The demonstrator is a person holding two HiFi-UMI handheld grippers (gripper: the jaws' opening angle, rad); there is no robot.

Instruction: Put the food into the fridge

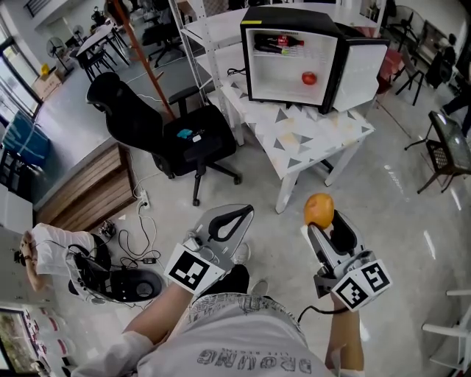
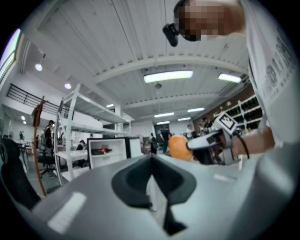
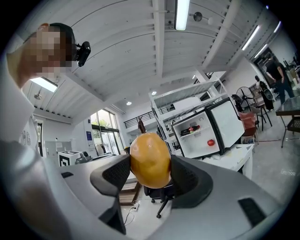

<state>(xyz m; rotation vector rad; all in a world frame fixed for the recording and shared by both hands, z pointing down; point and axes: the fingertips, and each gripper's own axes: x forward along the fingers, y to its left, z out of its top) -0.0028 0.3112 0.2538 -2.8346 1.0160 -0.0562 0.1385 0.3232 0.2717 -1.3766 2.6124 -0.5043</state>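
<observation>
Orange [image 1: 319,210]: one, whole, clamped across its middle between the pads of the right gripper [image 3: 151,174], carried at floor-standing height well short of the fridge. I judge it light, firm and round, with a waxy skin that could roll out of a loose grip. The widest girth is the right place to hold it, with moderate squeeze only, since the rind bruises.

Left gripper [image 2: 151,164]: jaws brought together, nothing between them.

Mini fridge [image 1: 294,15]: stands on a white patterned table [image 1: 316,136], its door [image 1: 359,74] swung open to the right. Contents as follows.
- Upper shelf: one dark bottle [image 1: 278,44] with a red label, lying on its side.
- Lower compartment: one small red fruit [image 1: 308,77], tomato or apple, I cannot tell which. The bare floor to its left looks the likely spot for the orange.
</observation>
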